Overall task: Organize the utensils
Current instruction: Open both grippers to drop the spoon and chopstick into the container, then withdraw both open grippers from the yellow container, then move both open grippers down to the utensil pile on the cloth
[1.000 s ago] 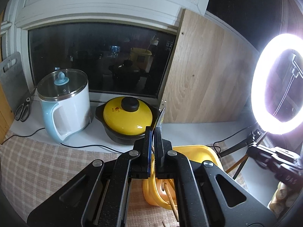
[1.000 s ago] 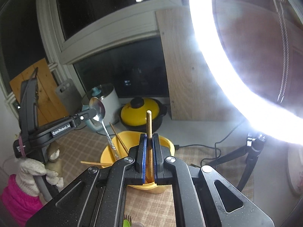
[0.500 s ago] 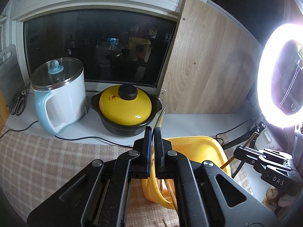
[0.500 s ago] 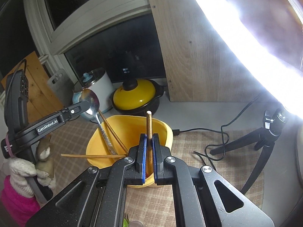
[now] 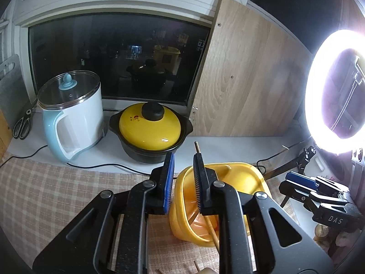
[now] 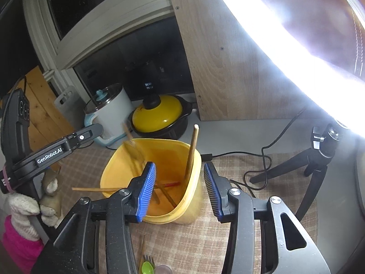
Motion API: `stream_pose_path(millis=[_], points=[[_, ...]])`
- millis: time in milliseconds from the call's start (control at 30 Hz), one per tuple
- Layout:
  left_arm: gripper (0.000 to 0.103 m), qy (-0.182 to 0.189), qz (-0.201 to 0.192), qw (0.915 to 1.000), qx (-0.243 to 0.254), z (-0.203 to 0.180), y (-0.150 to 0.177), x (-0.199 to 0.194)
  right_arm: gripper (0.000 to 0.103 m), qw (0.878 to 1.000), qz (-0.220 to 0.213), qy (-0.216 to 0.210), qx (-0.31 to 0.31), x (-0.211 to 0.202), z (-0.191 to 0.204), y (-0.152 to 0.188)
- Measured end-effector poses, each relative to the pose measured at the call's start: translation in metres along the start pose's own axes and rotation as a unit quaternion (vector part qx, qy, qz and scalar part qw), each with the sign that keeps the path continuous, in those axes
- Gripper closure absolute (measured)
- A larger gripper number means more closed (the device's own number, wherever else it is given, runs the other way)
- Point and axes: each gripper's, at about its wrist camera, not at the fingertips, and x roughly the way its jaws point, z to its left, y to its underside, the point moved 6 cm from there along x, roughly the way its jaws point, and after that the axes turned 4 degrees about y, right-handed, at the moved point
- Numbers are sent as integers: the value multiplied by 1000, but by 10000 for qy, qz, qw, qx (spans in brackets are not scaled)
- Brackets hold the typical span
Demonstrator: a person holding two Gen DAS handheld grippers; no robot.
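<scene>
Above the yellow tub (image 6: 173, 214), both the right gripper (image 6: 180, 189) and left gripper (image 5: 183, 183) stand apart and empty, since the wooden chopstick (image 6: 191, 154) (leaning on the tub's rim) already sits inside.

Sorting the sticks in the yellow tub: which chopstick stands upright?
The chopstick leaning on the yellow tub's right wall, tip above the rim. The others lie flat or slanted low inside.
</scene>
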Motion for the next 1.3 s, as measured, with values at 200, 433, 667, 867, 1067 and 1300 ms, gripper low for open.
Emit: stream_pose_path(millis=[200, 433, 667, 867, 1067, 1300], points=[[88, -39, -90, 9999, -44, 3, 0, -14, 61, 10000, -58, -1, 20, -10, -2, 3], [88, -122, -168, 9998, -67, 6, 7, -35, 61, 9999, -89, -43, 57, -22, -7, 10], [88, -184, -186, 9996, -135, 7, 24, -63, 61, 9998, -118, -129, 15, -40, -8, 24], [88, -199, -4, 9996, -189, 6, 53, -78, 61, 9997, 46, -241, -38, -48, -7, 44], [88, -164, 254, 9991, -284, 3, 84, -85, 61, 9987, 359, -362, -96, -50, -9, 71], [88, -54, 669, 9967, -460, -1, 125, -81, 61, 9961, 752, -448, -95, -41, -14, 104]])
